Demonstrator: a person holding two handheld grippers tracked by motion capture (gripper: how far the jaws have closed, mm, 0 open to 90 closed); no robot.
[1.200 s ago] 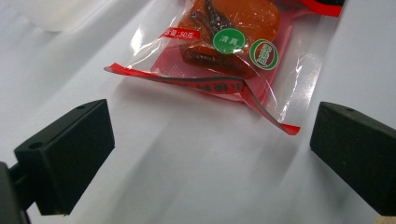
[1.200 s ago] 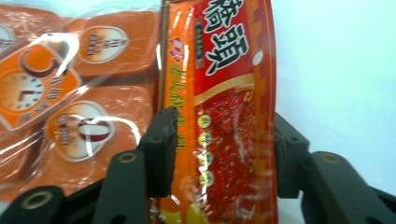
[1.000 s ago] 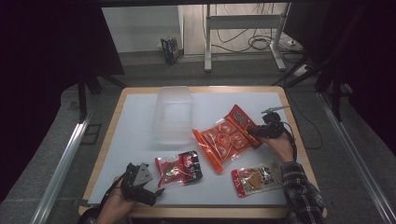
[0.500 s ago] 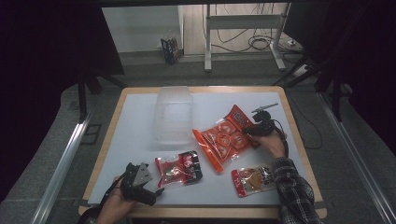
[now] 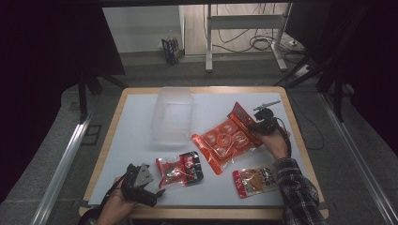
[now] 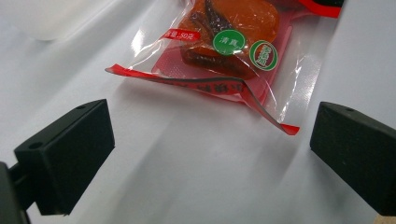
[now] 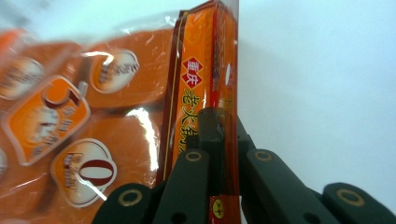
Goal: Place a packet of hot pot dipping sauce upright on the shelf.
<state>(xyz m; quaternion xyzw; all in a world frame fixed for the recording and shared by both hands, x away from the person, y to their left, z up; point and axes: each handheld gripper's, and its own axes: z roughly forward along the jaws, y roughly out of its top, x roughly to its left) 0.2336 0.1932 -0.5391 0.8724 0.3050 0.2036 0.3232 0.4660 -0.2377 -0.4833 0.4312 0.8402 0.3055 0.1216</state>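
Note:
My right gripper [image 5: 261, 123] is shut on the edge of a large orange snack bag [image 5: 225, 138] right of the table's middle; in the right gripper view the jaws pinch the bag's red-and-orange sealed edge [image 7: 219, 70], and the gripper [image 7: 219, 126] points along it. Near the front left edge my left gripper [image 5: 152, 192] stands open just short of a small red-and-clear snack packet [image 5: 179, 169]. The left gripper view has that packet [image 6: 224, 51] lying ahead of the wide-apart jaws [image 6: 210, 135], untouched.
A clear plastic tub [image 5: 172, 115] stands at the back middle of the white table [image 5: 131, 136]. Another small packet with brown contents [image 5: 256, 179] lies at the front right, beside a plaid sleeve [image 5: 298, 197]. Dark surroundings and metal rails flank the table.
My right gripper has pulled the orange bag slightly toward the back and left, lifting its edge. The left gripper and the small packets have stayed put.

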